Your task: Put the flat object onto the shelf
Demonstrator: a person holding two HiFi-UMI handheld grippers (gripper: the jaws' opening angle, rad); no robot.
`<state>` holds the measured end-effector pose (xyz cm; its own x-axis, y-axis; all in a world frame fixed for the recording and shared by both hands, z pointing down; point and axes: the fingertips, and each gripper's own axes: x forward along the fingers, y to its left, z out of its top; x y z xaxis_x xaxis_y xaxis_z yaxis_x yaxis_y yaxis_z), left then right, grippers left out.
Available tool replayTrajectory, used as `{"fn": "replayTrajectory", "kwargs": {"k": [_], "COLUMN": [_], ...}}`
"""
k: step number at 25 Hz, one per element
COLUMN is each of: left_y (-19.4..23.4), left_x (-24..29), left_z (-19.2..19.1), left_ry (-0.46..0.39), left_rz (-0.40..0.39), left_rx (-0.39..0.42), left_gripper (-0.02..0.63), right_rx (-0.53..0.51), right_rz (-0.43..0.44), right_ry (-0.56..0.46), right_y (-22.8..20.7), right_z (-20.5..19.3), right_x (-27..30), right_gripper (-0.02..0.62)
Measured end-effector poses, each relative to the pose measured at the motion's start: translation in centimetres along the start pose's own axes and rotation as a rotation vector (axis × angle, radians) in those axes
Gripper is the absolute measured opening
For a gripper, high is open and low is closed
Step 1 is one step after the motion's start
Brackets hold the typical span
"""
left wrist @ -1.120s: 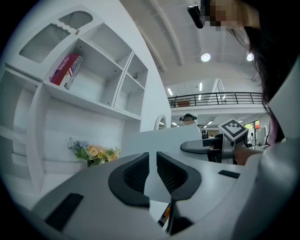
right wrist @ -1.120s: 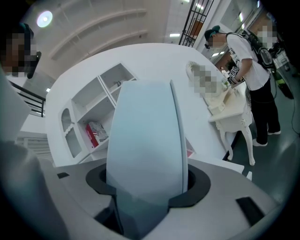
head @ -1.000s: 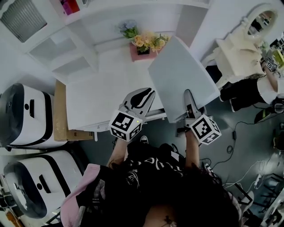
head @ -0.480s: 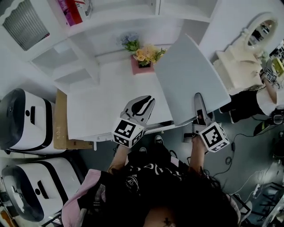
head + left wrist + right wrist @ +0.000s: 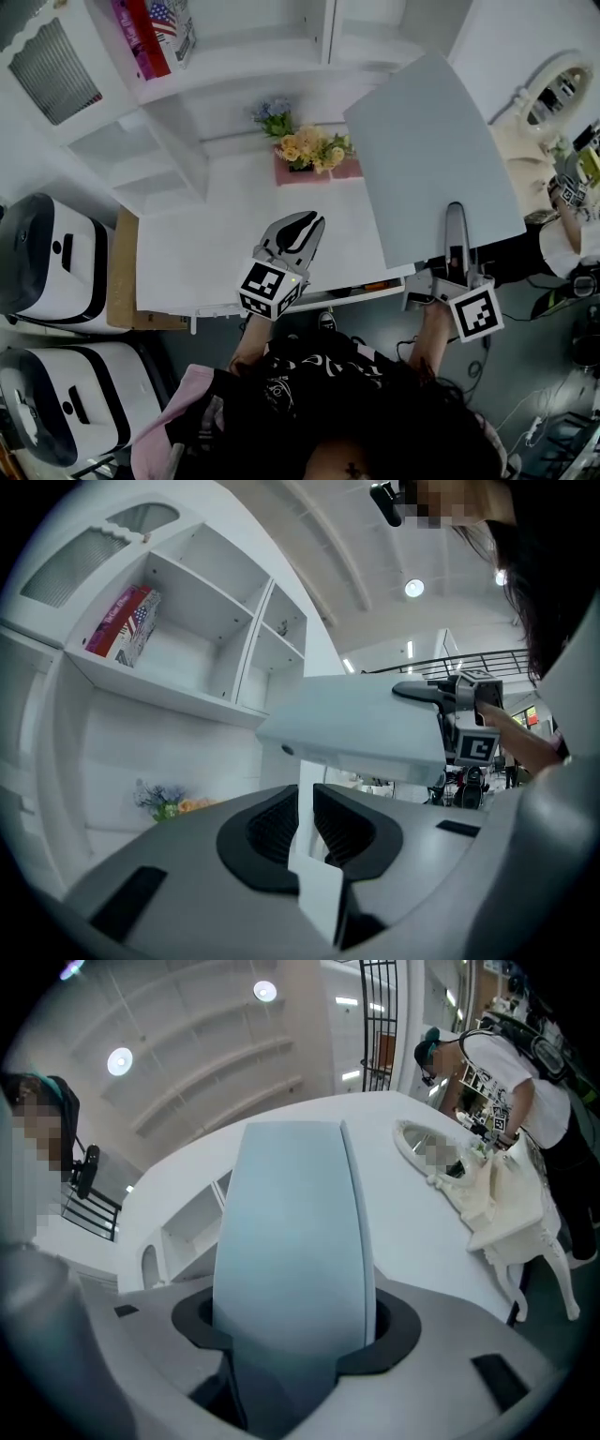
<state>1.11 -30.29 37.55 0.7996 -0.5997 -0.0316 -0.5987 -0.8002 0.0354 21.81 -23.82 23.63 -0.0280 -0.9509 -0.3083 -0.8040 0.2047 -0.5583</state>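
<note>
The flat object [image 5: 436, 159] is a pale grey slab with rounded corners. My right gripper [image 5: 456, 225] is shut on its near edge and holds it in the air over the desk's right end, tilted. In the right gripper view the slab [image 5: 291, 1222] fills the space between the jaws of that gripper [image 5: 295, 1321]. The left gripper view has the slab [image 5: 366, 728] hanging just below the white shelf [image 5: 187, 691]. My left gripper [image 5: 309, 223] hovers over the desk [image 5: 216, 234], its jaws [image 5: 307, 803] a narrow slit apart with nothing in them.
Red books [image 5: 150, 33] stand in the shelf's left compartment [image 5: 244, 56]. A pink pot of flowers [image 5: 309, 150] sits at the back of the desk. Two white appliances [image 5: 56, 253] stand to the left. A white vanity mirror [image 5: 553, 84] and another person [image 5: 506, 1082] are on the right.
My right gripper has lifted the slab higher and farther toward the shelf. The left gripper has drifted a little forward over the desk, its jaws unchanged.
</note>
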Motion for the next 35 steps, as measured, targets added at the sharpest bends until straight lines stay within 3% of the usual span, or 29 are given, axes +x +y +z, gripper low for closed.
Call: {"fn": "replayTrajectory", "kwargs": {"k": [5,15,19,24,32,35], "left_y": [-0.2,1.0,1.1,0.8,1.0,1.5], "left_x": [2.6,5.2,6.0,7.1,8.1,8.5], "left_z": [0.4,1.1,1.5,2.4,4.4,4.8], "left_ry": [-0.003,0.003,-0.001,-0.008,-0.029,-0.027], "left_rz": [-0.009,0.02,0.015,0.0,-0.021,-0.021], "left_rx": [0.006,0.024,0.032,0.059,0.098,0.108], "left_gripper": [0.06,0.06,0.06,0.06,0.06,0.06], "right_rx": [0.035,0.169,0.222,0.466,0.58,0.685], "right_rz": [0.073,0.096,0.088,0.034,0.011,-0.016], "right_ry": [-0.061,-0.155,-0.135,-0.117,-0.074,-0.046], "right_y": [-0.1,-2.3,-3.2,-4.9,-5.5,-6.0], "right_z": [3.2,6.4,5.4,2.8,1.7,0.3], "right_x": [3.2,8.7,11.6,15.0,19.4,21.1], "right_gripper": [0.308,0.308,0.308,0.308,0.308,0.308]}}
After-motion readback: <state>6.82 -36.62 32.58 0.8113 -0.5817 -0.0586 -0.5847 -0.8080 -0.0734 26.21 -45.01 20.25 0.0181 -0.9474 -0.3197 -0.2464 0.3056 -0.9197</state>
